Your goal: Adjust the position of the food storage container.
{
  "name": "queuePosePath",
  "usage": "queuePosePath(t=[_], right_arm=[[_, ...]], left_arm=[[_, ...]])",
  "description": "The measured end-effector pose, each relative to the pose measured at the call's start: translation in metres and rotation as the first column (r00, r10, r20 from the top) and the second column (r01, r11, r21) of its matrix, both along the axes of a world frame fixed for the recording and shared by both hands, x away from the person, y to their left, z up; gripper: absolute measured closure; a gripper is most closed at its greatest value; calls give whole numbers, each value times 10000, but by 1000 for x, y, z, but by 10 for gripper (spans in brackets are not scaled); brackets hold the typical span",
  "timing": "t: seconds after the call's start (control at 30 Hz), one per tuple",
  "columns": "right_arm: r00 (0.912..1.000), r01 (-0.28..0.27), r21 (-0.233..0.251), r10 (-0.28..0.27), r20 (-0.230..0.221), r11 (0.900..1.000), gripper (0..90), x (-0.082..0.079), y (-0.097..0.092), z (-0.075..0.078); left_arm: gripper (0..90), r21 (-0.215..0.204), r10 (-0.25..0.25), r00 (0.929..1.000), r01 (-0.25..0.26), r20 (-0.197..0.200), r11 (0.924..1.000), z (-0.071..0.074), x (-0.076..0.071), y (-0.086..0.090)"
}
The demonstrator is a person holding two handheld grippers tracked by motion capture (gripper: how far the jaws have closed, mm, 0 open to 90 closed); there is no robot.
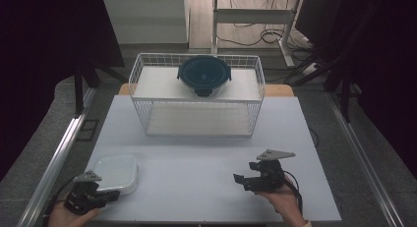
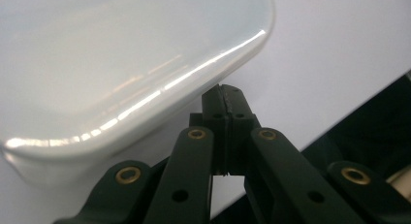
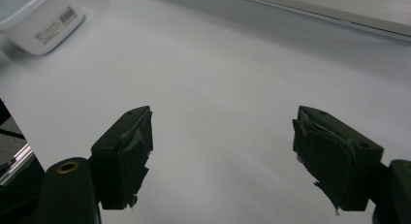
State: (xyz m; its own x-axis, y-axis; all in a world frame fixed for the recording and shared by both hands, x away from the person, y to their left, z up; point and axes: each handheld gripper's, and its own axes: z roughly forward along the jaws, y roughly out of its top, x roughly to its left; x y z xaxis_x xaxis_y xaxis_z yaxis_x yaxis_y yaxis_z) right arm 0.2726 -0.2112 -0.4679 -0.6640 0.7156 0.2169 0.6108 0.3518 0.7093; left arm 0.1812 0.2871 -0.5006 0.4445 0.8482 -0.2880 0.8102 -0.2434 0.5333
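White lidded container (image 1: 116, 173) at the tabletop's (image 1: 206, 187) near left corner, well apart from the wire basket (image 1: 196, 97) with its dark-lidded bowl (image 1: 204, 74). Left tool (image 1: 105, 196) clenched, tips pressed together at the container's near rim, nothing between them. Right tool (image 1: 241, 180) released, jaws spread over bare tabletop, to the container's right.

Dim, bluish light; glare streaks on the white container (image 2: 121, 64), perhaps slightly soft focus.
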Motion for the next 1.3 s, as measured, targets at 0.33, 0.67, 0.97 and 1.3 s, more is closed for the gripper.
queuePosePath(t=[0.33,0.67,0.97,1.3], right_arm=[[10000,78,-34,-78,-11,10000,220,1,-2,-1],[9999,115,-3,-115,-34,9999,220,1,-2,-1],[9999,100,-35,-100,-58,9999,220,1,-2,-1],[9999,117,-36,-117,-53,9999,220,2,-3,-2]], left_arm=[[899,-25,-288,9991,288,298,9996,8,9,-18],[897,-554,916,9890,-856,1160,9948,40,1,29],[898,-601,2283,9659,-2224,1222,9731,38,26,75],[898,-74,2668,9629,-2667,400,9637,9,24,88]])
